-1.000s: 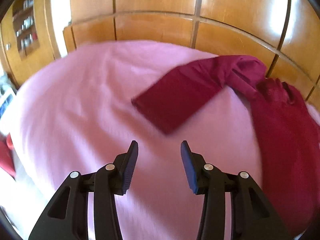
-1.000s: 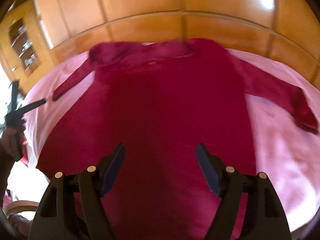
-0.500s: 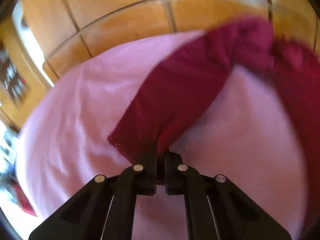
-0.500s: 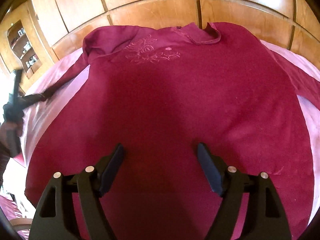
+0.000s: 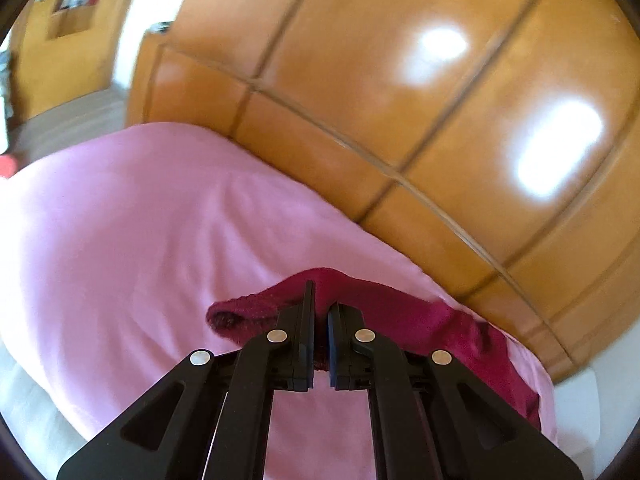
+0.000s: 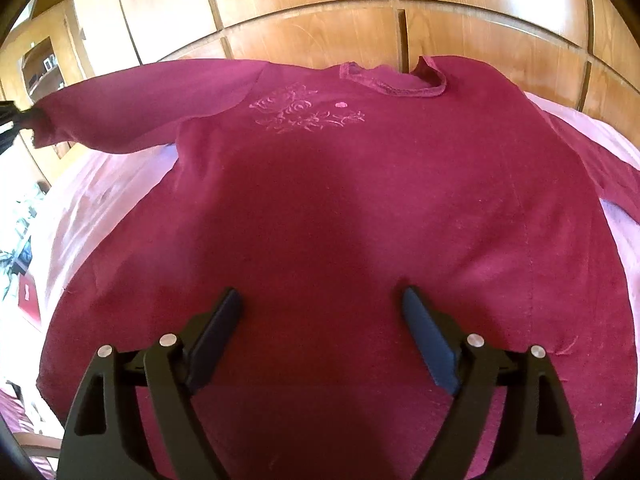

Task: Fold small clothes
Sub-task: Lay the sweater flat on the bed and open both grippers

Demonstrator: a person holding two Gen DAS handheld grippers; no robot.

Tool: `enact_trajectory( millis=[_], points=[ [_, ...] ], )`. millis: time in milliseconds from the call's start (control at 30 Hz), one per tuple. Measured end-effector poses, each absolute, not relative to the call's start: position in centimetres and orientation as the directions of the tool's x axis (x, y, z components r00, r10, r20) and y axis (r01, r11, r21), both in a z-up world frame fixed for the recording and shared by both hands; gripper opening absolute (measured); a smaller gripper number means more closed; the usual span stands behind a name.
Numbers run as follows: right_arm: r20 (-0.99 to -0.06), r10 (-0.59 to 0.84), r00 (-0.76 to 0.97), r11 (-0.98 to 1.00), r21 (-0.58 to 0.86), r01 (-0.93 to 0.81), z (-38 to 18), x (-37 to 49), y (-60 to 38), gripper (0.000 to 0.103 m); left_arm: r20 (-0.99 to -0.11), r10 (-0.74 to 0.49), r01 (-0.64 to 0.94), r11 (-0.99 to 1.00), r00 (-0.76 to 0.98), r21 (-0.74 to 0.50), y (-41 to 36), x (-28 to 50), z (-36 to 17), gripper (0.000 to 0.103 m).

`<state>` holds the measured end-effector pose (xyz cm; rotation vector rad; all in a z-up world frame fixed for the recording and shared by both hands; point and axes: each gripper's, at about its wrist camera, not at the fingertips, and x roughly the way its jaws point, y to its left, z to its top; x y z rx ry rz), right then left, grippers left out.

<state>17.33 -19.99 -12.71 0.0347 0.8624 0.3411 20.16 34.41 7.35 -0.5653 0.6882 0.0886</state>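
Left wrist view: I have my left gripper (image 5: 320, 312) clamped on the sleeve cuff (image 5: 256, 312) of one maroon sweater (image 6: 340, 208), lifted above the pink bedsheet (image 5: 140, 220). My right gripper (image 6: 322, 332) is spread wide over the hem; bare sheet shows at 9 and 3 o'clock, wooden panels (image 6: 320, 0) at 12.

Your left gripper (image 5: 320, 320) covers the spot where it pinches the sleeve (image 5: 256, 312), so the cuff edge there is hidden. The wardrobe (image 5: 400, 100) behind is motion-blurred. In the right wrist view, the sweater (image 6: 340, 208) hem is cut off at the bottom, and its far sleeve runs off-frame.
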Motion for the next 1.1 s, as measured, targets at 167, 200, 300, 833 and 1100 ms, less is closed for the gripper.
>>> enact_trajectory(
  millis=[167,200,300,833,1100],
  points=[
    [-0.736,0.298,0.607,0.948,0.154,-0.279,-13.0,17.2,-19.8,0.085,-0.761,-0.004,-0.43,0.823,0.649,-0.371,37.6,26.4,1.7,0.003],
    [-0.737,0.296,0.608,0.949,0.151,-0.278,-13.1,17.3,-19.8,0.085,-0.785,-0.001,-0.452,0.817,0.619,-0.357,38.3,27.8,0.1,0.004],
    [-0.738,0.287,0.611,0.951,0.141,-0.277,-13.2,17.2,-19.7,0.085,-0.828,-0.046,-0.521,0.758,0.559,-0.393,40.3,30.0,-3.8,0.003],
    [-0.742,0.252,0.621,0.957,0.093,-0.276,-13.5,17.4,-19.0,0.088,-0.756,-0.112,-0.538,0.637,0.645,-0.553,42.3,25.5,-8.4,0.047],
    [-0.743,0.238,0.625,0.959,0.079,-0.272,-13.5,17.4,-18.8,0.088,-0.799,0.087,-0.594,0.717,0.595,-0.364,40.3,27.3,-8.7,0.005]
  ],
)
